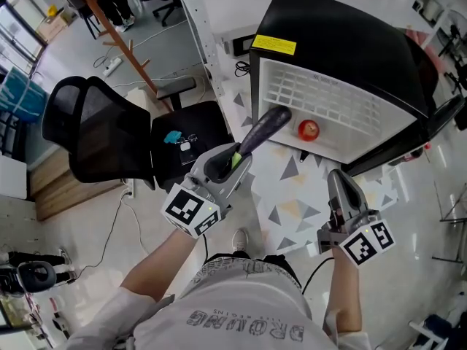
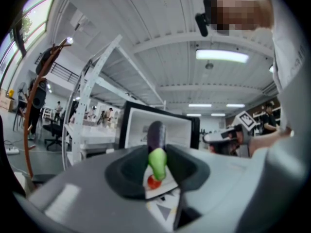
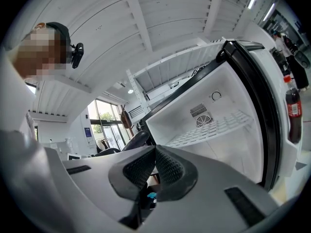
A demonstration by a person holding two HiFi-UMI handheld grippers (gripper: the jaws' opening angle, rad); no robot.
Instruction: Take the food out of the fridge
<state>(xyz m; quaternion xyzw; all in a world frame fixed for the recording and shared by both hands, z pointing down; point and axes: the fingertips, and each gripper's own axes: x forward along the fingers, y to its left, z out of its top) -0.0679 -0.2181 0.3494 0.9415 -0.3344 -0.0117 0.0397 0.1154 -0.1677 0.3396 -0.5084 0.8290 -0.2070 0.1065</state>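
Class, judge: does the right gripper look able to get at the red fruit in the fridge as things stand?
Probably yes. The fridge stands open, the red fruit lies near its front, and nothing stands between it and the right gripper, whose empty jaws are together and must open first.

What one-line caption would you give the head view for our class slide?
Left gripper holds an eggplant at the open fridge; a red fruit sits inside; right gripper shut, empty.

I see the fridge [image 1: 343, 35] mouth open, with the lower bay free around the red fruit [image 1: 308, 130]. The wire shelf [image 1: 321, 97] caps it above. An office chair [image 1: 102, 137] crowds my left.
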